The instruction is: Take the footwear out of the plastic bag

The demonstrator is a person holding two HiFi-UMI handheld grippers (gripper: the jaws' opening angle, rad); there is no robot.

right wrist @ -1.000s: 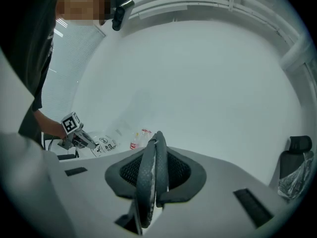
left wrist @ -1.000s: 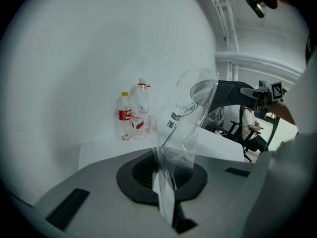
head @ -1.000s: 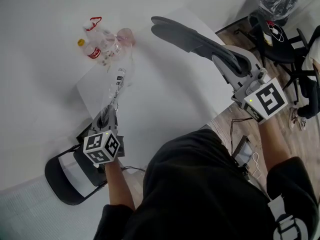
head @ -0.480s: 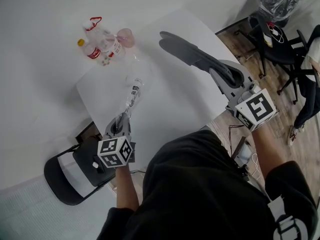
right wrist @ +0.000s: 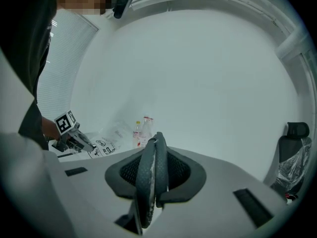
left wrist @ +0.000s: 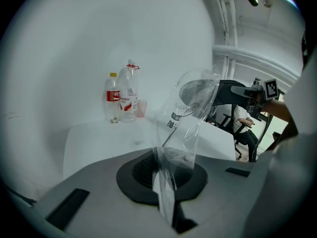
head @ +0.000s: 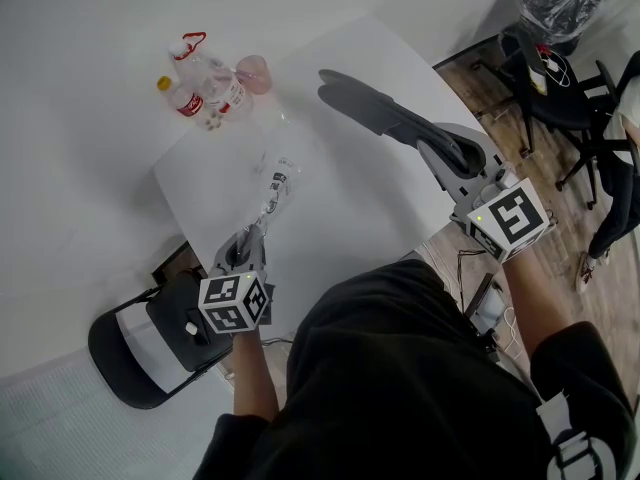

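Down come both your hands since a second ago, and the left one has slid in toward the middle of the table, bringing the bag with it. Your left gripper has its jaws pinched right together on a thin fold of the clear plastic bag. From that pinch the film runs up and away from you over the white table, loose and crumpled, printed side showing, with nothing dark inside it. Your right gripper is clamped on the footwear, a pair of dark grey slip-ons. The right gripper view shows the two soles edge-on between the pads, pressed flat against each other and keeping the jaws partly apart. From those jaws the pair sticks out away from you and to your left, toes over the far right part of the table. Whether it touches the tabletop, you cannot tell from here. So the footwear is out of the bag and well apart from it: bag on your left, shoes on your right, bare tabletop between them. Beyond the bag, at the far left corner, two plastic bottles stand close together with a pink cup just beside them. A folding chair sits below your left hand, and black office chairs stand off to the right.
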